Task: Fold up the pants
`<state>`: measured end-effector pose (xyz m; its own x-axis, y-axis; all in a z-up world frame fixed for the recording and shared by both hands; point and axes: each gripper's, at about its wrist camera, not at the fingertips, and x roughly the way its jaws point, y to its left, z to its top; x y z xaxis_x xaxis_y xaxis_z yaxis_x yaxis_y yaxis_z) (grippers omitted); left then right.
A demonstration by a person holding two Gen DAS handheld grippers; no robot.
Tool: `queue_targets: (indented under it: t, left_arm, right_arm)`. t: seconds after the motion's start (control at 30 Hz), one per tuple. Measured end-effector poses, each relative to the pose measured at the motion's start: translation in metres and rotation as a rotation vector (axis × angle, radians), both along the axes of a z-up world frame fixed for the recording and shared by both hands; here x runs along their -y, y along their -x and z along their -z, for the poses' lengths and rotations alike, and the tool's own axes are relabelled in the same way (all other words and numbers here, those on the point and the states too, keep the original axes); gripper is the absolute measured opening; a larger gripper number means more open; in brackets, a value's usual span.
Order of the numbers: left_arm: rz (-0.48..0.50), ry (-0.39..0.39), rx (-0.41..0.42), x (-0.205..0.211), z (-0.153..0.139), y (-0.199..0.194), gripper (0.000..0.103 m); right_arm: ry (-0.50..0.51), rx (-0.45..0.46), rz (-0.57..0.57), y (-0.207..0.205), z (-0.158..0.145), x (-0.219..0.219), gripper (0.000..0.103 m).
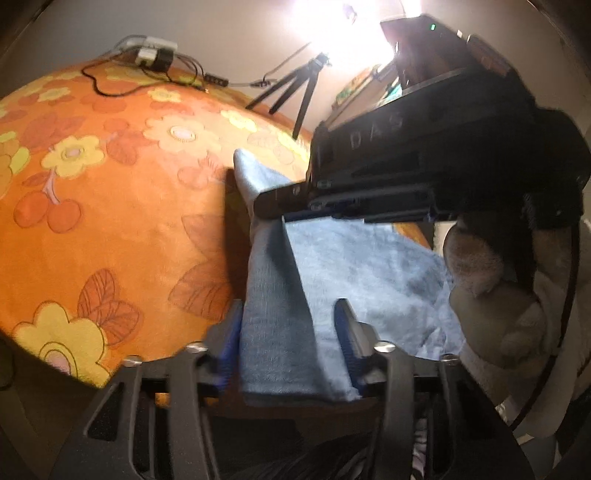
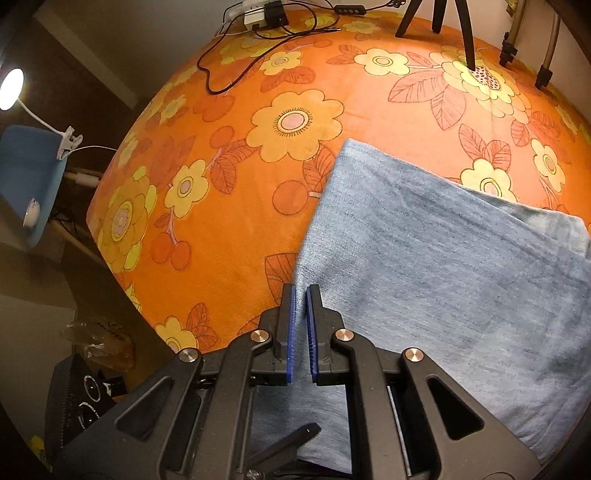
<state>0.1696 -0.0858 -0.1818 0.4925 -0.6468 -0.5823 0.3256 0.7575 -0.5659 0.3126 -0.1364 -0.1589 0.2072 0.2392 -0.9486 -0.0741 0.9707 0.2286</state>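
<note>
Light blue denim pants [image 2: 436, 258] lie folded on the orange flowered table cover [image 2: 221, 240]. In the left wrist view a raised fold of the pants [image 1: 277, 314] runs between the wide-apart fingers of my left gripper [image 1: 288, 332], which is open around it. My right gripper [image 2: 301, 295] is shut on the left edge of the pants near the table's front; it also shows in the left wrist view [image 1: 269, 206], pinching the same fold further along. A gloved hand [image 1: 491, 295] holds the right gripper.
A black tripod [image 2: 454, 22] stands at the back of the table. A power strip with black cables [image 2: 258, 18] lies at the back left. A clip lamp [image 2: 22, 96] and blue chair [image 2: 26, 173] stand left, off the table.
</note>
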Motion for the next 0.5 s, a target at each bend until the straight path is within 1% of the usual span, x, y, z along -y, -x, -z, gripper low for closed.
queue_targets:
  t: [0.03,0.1,0.13,0.2,0.27,0.37,0.43,0.5]
  left_arm:
    - [-0.008,0.001,0.011,-0.001,-0.001,0.0,0.024]
    - [-0.01,0.005,0.034,-0.003,-0.004,0.002,0.021]
    - [-0.008,0.0,0.046,-0.003,-0.005,0.003,0.019]
    - [0.008,-0.012,0.069,-0.001,-0.008,0.005,0.018]
    - [0.014,-0.014,0.079,0.001,-0.009,0.005,0.018]
    - [0.02,-0.009,0.087,0.003,-0.011,0.003,0.017]
    - [0.026,-0.009,0.096,0.005,-0.014,0.004,0.017]
    - [0.036,-0.023,0.115,0.01,-0.018,0.006,0.017]
  right_arm:
    - [0.0,0.0,-0.012,0.002,-0.002,0.001,0.007]
    - [0.006,-0.003,-0.032,-0.003,-0.001,0.0,0.007]
    - [-0.002,-0.005,-0.026,-0.005,-0.004,0.003,0.011]
    - [-0.005,-0.001,-0.008,-0.01,-0.009,0.008,0.031]
    - [0.013,0.035,0.013,-0.018,-0.018,0.015,0.041]
    - [0.018,0.026,0.009,-0.032,-0.022,0.018,0.042]
    - [0.057,0.034,0.013,-0.042,-0.022,0.016,0.042]
    - [0.068,0.023,0.007,-0.05,-0.018,0.013,0.042]
